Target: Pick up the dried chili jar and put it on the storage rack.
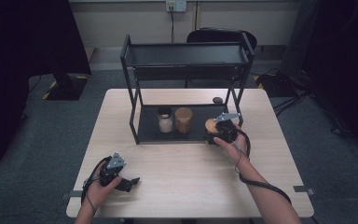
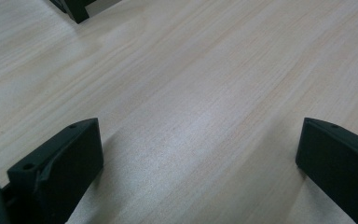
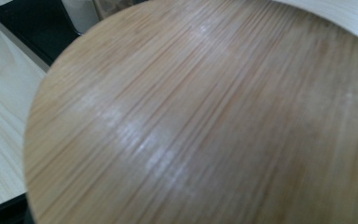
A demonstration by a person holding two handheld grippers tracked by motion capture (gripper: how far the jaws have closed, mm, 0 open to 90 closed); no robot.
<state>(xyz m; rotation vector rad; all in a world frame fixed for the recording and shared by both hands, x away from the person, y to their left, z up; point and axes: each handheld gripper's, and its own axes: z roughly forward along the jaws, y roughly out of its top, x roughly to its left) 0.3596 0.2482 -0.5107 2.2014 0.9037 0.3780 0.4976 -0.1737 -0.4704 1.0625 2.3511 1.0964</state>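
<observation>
A jar with a round bamboo lid [image 1: 210, 124] stands at the right end of the black rack's lower shelf [image 1: 149, 131]. My right gripper [image 1: 216, 134] is at this jar from the front and grips it; the jaws themselves are hidden. Its lid [image 3: 205, 121] looms very close in the right gripper view. My left gripper [image 1: 131, 183] lies on the table near the front left. Its jaws are wide apart over bare wood, and both fingers [image 2: 70, 158] show with nothing between them.
Two more jars stand on the lower shelf: one with a black lid and pale contents [image 1: 165, 120], one with a bamboo lid and brown contents [image 1: 183, 120]. The rack's top shelf [image 1: 186, 55] overhangs them. A small dark object [image 1: 217, 100] lies behind the rack.
</observation>
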